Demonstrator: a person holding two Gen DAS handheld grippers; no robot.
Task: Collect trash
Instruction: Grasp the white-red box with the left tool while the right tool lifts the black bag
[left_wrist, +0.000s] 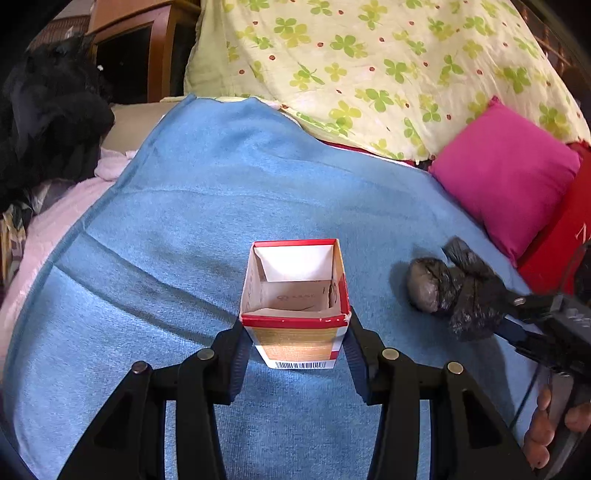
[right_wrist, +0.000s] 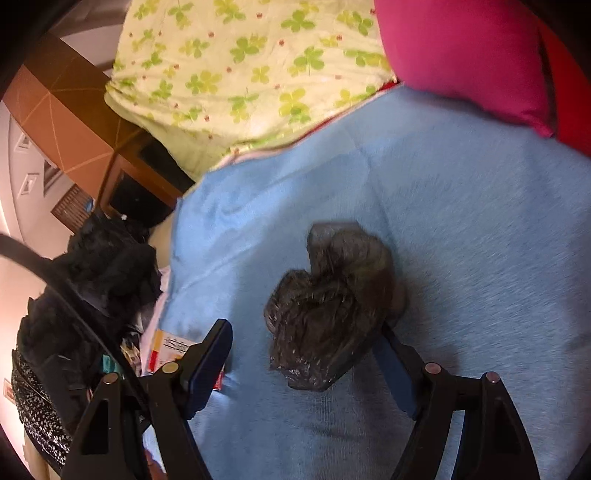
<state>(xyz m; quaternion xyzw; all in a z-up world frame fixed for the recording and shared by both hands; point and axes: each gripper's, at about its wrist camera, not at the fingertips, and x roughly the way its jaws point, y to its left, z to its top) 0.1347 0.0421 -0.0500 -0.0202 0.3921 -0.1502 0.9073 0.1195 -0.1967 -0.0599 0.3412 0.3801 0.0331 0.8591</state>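
- Clamping both sides of an open-topped carton (left_wrist: 295, 306): left gripper (left_wrist: 293, 343), pads pressed to its walls.
- Standing upright on the blue blanket (left_wrist: 221, 206), that carton, red rim up, barcode low on the near face.
- Spread wide, right gripper (right_wrist: 303, 354); crumpled black bag (right_wrist: 332, 306) between its 2 fingers, touching the right one, clear of the left.
- Resting on the blanket just right of the carton, that bag.
- Beyond: pink cushion (left_wrist: 506, 177), clover-print quilt (left_wrist: 369, 66).
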